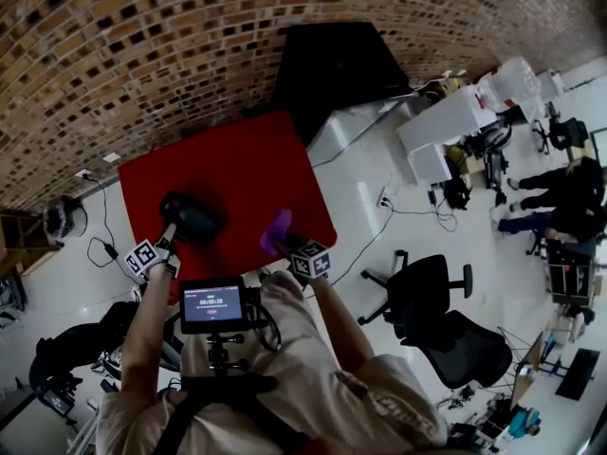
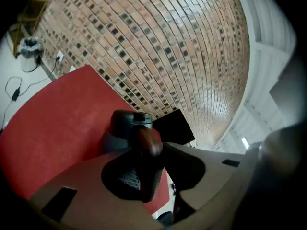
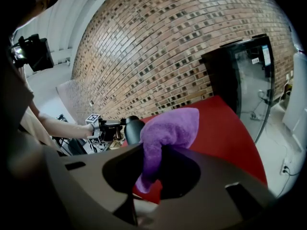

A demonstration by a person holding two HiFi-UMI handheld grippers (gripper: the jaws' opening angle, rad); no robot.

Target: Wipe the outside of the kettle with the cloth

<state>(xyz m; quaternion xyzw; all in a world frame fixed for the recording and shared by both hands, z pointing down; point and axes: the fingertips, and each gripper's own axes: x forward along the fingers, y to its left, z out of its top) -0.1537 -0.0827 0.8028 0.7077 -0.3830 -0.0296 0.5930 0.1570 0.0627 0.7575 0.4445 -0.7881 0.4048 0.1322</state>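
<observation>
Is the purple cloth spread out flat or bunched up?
Bunched: the purple cloth is crumpled into a wad, clamped in the right gripper.

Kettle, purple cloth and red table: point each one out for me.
kettle (image 1: 193,218), head view, on its dark body.
purple cloth (image 3: 170,128), right gripper view, on the bunched upper fold.
red table (image 1: 228,159), head view, on bare top beyond the kettle.

Square red-topped table (image 1: 247,164) stands on white floor (image 1: 417,235) beside brick wall (image 1: 142,45). Dark rounded kettle (image 1: 192,218) sits over the table's near-left area; surface contact cannot be confirmed.
</observation>
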